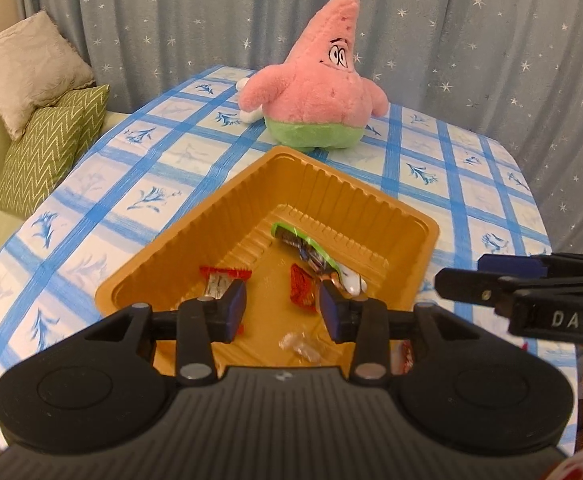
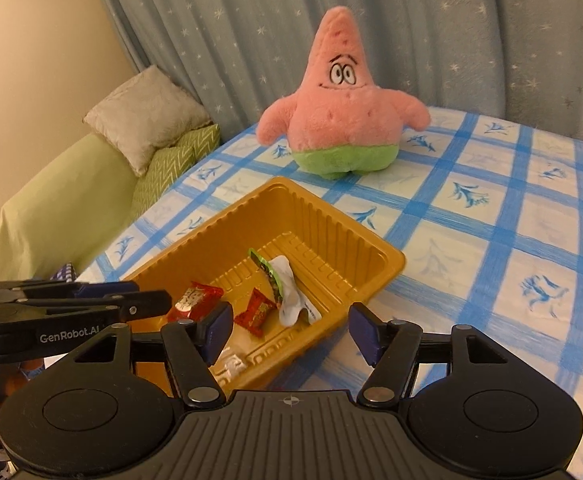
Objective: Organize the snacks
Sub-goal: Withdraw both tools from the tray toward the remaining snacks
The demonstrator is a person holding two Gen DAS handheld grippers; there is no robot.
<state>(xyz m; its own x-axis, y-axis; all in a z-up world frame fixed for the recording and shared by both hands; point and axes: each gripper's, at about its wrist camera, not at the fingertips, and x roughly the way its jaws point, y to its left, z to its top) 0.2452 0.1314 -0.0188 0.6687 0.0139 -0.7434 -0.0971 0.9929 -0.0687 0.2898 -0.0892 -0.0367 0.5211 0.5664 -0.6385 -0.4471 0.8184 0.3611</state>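
Note:
A gold plastic tray point(image 1: 195, 220) point(image 2: 331, 232) sits on the checked tablecloth. In it lie a red-ended candy point(image 1: 221, 278) point(image 2: 195, 300), a red packet point(image 1: 301, 286) point(image 2: 256, 311), a green-edged wrapper point(image 1: 307, 250) point(image 2: 271, 276), a white wrapper point(image 2: 291, 296) and a clear wrapped sweet point(image 1: 301, 344) point(image 2: 233, 362). My left gripper point(image 1: 283, 312) is open and empty over the tray's near part. My right gripper point(image 2: 285, 330) is open and empty above the tray's near right corner; it shows at the right of the left wrist view point(image 1: 471, 284).
A pink star plush toy point(image 1: 315, 92) point(image 2: 343, 116) stands behind the tray. The blue-checked tablecloth point(image 1: 471, 184) point(image 2: 491, 220) covers the table. Cushions point(image 1: 31, 68) point(image 2: 147, 120) lie on a green sofa at the left. A starred curtain hangs behind.

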